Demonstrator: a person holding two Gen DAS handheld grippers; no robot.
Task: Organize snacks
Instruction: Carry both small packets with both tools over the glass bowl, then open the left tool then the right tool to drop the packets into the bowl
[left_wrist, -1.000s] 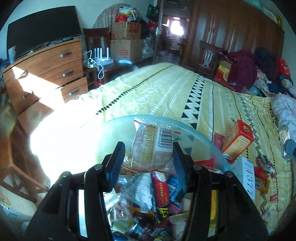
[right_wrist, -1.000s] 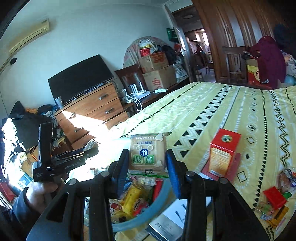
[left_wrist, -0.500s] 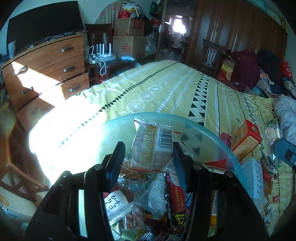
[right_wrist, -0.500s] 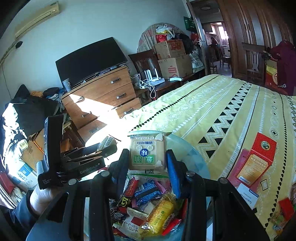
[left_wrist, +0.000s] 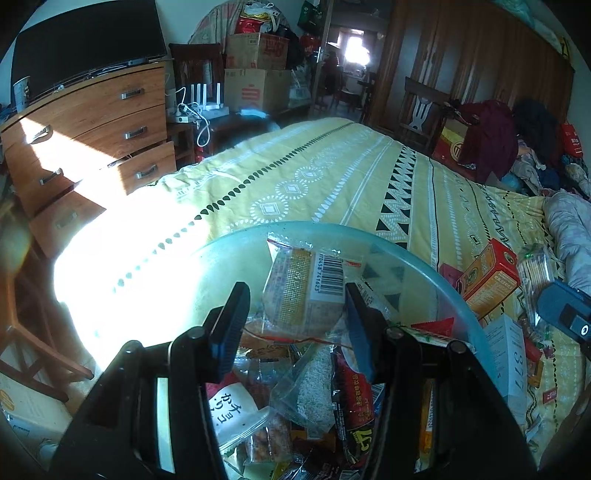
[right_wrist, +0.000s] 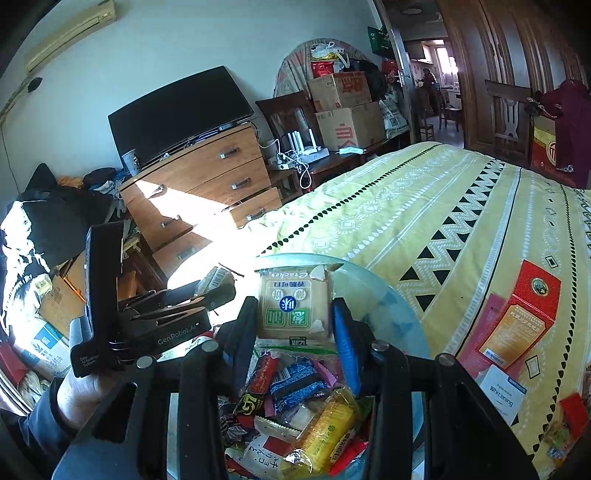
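A clear blue-rimmed bowl (left_wrist: 424, 266) full of several wrapped snacks sits on the yellow patterned bed. My left gripper (left_wrist: 295, 317) is shut on a tan cracker packet with a barcode (left_wrist: 306, 291), held over the bowl. My right gripper (right_wrist: 293, 325) is shut on a cracker packet with green and blue print (right_wrist: 293, 306), held above the same bowl (right_wrist: 391, 306). The left gripper also shows in the right wrist view (right_wrist: 207, 291), to the left of the bowl, with its packet just visible at its tip.
A red-and-orange box (left_wrist: 491, 277) and a white box (left_wrist: 509, 362) lie on the bed right of the bowl; the red box also shows in the right wrist view (right_wrist: 524, 317). More small snacks lie at the bed's right. A wooden dresser (right_wrist: 207, 184) stands left of the bed.
Both grippers have moved over the bowl with their packets still held. The right gripper shifted left, so the red box now sits further right in its view.
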